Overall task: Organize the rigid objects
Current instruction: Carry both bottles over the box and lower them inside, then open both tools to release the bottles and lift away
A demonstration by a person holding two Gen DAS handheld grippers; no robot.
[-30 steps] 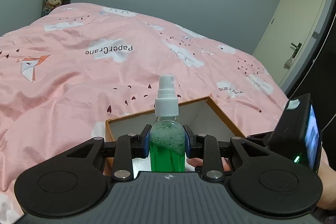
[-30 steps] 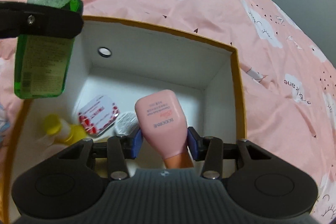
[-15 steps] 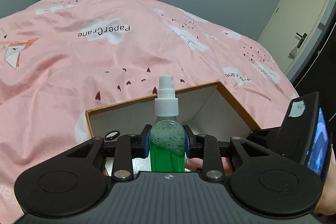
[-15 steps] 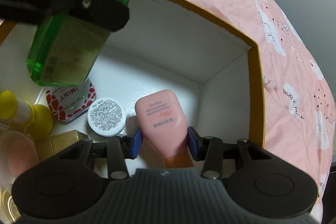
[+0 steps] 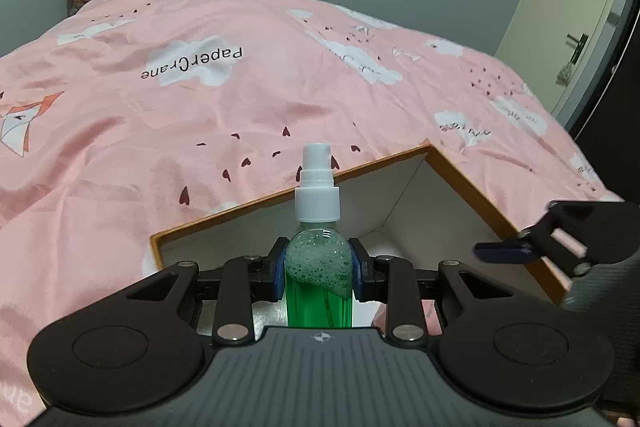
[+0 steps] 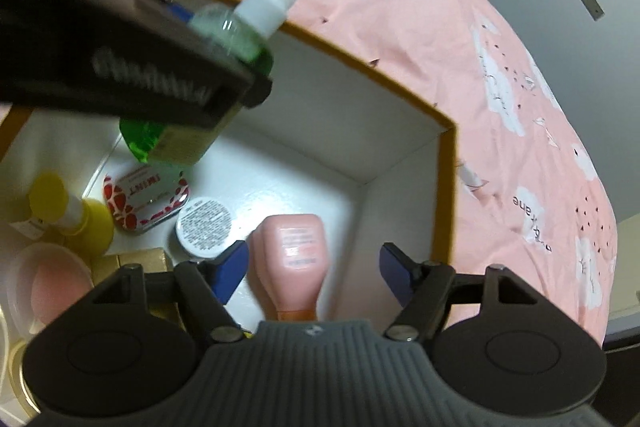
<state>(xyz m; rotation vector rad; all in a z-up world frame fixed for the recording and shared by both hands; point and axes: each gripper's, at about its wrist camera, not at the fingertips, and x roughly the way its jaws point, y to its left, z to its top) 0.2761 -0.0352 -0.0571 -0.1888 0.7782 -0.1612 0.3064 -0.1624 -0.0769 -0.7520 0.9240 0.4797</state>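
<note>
My left gripper (image 5: 318,273) is shut on a green spray bottle (image 5: 318,267) with a white pump top, held upright over the orange-rimmed white box (image 5: 460,179). The bottle (image 6: 168,143) also shows in the right wrist view, tilted above the box floor. My right gripper (image 6: 314,267) is open above a pink squeeze bottle (image 6: 296,259), which lies on the box floor (image 6: 280,187) between the spread blue pads (image 6: 230,267). The right gripper also shows at the right edge of the left wrist view (image 5: 560,243).
In the box lie a red-and-white mint tin (image 6: 146,199), a round white jar (image 6: 204,225), a yellow-capped bottle (image 6: 68,211), a gold box (image 6: 136,263) and a pink-lidded tub (image 6: 52,287). The box sits on a pink bedspread (image 5: 200,99). A door (image 5: 568,7) is at far right.
My right gripper has opened and let go of the pink bottle, which now lies on the box floor. My left gripper has moved further over the box with the green bottle.
</note>
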